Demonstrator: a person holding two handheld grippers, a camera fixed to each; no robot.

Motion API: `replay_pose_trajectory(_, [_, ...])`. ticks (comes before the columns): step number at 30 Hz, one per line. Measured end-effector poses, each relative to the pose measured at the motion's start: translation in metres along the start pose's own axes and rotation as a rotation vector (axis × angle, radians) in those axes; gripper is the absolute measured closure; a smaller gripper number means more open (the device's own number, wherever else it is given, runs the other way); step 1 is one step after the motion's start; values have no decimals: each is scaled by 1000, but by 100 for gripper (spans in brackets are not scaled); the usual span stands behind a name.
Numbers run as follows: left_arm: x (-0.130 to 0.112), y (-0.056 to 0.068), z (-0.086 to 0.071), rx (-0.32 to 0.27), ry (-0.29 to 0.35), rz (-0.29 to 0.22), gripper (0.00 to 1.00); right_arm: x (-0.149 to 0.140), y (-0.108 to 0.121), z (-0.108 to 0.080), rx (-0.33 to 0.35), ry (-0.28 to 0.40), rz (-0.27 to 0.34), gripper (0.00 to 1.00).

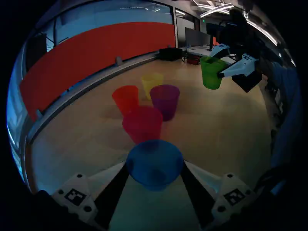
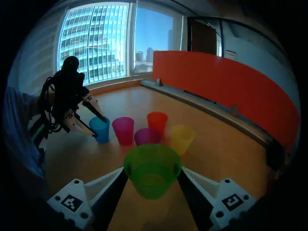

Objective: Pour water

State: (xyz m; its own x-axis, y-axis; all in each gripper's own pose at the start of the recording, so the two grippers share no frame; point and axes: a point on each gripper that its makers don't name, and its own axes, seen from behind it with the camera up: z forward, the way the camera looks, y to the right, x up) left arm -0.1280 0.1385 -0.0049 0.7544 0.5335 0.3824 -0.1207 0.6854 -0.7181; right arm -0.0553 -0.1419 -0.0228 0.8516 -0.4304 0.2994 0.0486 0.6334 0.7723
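A light wooden tabletop [image 1: 231, 127] spans the foreground. A long orange-red panel [image 1: 96, 57] stands upright along its far edge, on a grey base rail [image 1: 88, 86]. A large gridded window [image 2: 96, 46] shows tall glass buildings outside. White ceiling strip lights [image 1: 215, 8] run overhead. Dark monitors [image 1: 196, 37] stand on desks well behind the tabletop; detail there is unclear.

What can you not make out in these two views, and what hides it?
- Water in the blue cup: left gripper view, dim light and tinted plastic hide it.
- Base of the yellow cup: left gripper view, behind the purple cup.
- Base of the purple cup: right gripper view, behind the green cup.
- Most of the person's sleeve: right gripper view, cut off at the edge.
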Motion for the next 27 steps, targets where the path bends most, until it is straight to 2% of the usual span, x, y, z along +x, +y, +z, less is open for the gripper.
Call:
replay_pose_trajectory(11, [-7, -2, -1, -11, 1, -19, 12, -8, -3, 5, -3, -16, -1, 11])
replay_pose_trajectory(17, [-19, -5, 0, -7, -30, -28, 11, -9, -5, 8, -1, -20, 0, 11])
replay_pose_trajectory(21, [-24, -3, 0, -8, -46, -28, 6, -11, -6, 10, -1, -24, 2, 11])
replay_pose_trajectory(27, [-33, -1, -4, -6, -71, -30, 5, -21, -7, 17, -3, -39, 3, 11])
